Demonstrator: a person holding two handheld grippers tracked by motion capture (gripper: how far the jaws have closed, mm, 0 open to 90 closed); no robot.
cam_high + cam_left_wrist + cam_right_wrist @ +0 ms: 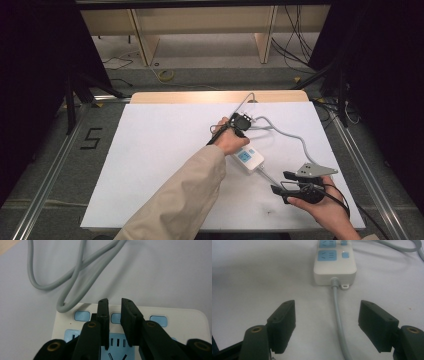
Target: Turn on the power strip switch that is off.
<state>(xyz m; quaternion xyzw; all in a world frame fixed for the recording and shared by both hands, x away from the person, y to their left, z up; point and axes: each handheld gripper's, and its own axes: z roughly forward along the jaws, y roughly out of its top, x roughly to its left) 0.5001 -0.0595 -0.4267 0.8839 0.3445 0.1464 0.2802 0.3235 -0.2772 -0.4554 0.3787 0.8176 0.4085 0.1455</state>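
Note:
A white power strip (248, 159) with blue sockets and blue switch buttons lies near the middle of the white tabletop. Its grey cable (295, 137) loops behind it. My left gripper (235, 131) hangs just over the strip (180, 322), pointing down at the row of buttons. Its jaws (115, 307) stand a narrow gap apart with nothing between them, one blue button (116, 318) showing through the gap. My right gripper (283, 182) rests at the front right, open wide. In the right gripper view its jaws (327, 322) straddle the cable (337, 312) without touching it, and the strip's end (334, 267) lies ahead.
The white tabletop (150, 165) has a wooden strip (200, 96) along its far edge. Metal rails run along both sides, with a black "5" mark (91, 138) on the floor to the left. Loose wires and shelving sit beyond the table.

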